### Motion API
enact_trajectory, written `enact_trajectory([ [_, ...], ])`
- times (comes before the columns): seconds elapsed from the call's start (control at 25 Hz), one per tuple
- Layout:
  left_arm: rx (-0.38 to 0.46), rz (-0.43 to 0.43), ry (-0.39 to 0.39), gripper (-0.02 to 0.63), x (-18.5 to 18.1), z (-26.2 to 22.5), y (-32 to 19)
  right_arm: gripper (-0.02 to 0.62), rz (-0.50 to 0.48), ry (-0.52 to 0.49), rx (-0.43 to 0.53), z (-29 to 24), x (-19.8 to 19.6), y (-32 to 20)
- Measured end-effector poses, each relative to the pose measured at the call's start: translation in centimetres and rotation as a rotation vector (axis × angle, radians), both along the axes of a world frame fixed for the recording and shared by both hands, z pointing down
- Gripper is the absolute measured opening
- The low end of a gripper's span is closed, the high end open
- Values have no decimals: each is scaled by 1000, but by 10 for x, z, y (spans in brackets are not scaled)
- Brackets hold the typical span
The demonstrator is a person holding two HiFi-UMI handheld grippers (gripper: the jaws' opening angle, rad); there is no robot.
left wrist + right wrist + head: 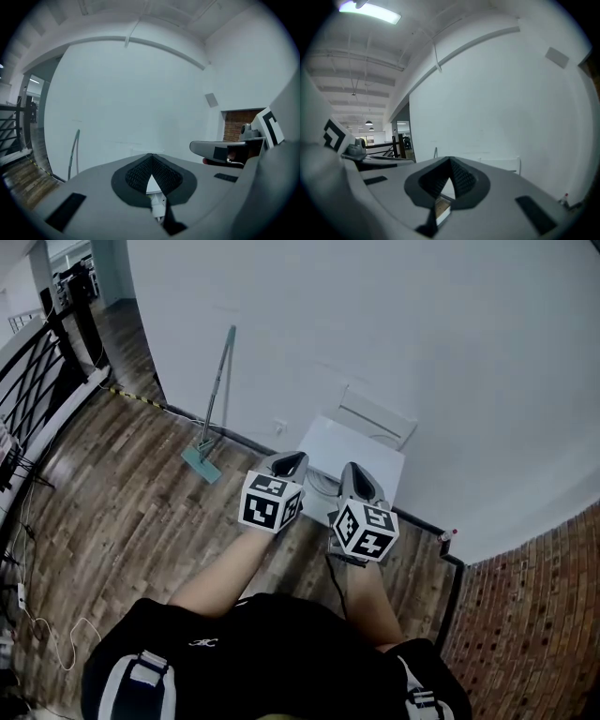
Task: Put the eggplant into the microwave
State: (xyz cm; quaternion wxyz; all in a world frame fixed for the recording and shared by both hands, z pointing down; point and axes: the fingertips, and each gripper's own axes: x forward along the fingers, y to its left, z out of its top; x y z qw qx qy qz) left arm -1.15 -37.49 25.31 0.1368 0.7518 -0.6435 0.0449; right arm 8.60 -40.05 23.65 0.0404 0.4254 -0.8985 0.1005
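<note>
1. Above the white surface [361,457], left claw [290,462] and right claw [354,470] hang side by side, both closed, empty.
2. Where the eggplant lies relative to either claw cannot be told.

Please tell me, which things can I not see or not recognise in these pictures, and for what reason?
Eggplant: in no view.
Microwave: not recognisable. In the head view the white surface by the wall is small and partly covered by the left hand-held gripper and right hand-held gripper.
Both gripper views: the body of each one hides what lies below.
Small red object near the wall, head view: too small to name.
</note>
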Motion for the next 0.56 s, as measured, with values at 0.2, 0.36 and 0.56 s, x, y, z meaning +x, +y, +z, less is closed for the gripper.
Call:
enact_trajectory([
  [0.2, 8, 26, -6, -2, -2, -2, 6, 12, -8, 1, 12, 1, -11, 10],
  [0.36, 8, 36, -7, -2, -3, -1, 9, 12, -15, 0, 12, 2, -16, 15],
  [0.56, 15, 50, -11, -2, -6, -4, 8, 12, -15, -2, 14, 1, -22, 16],
])
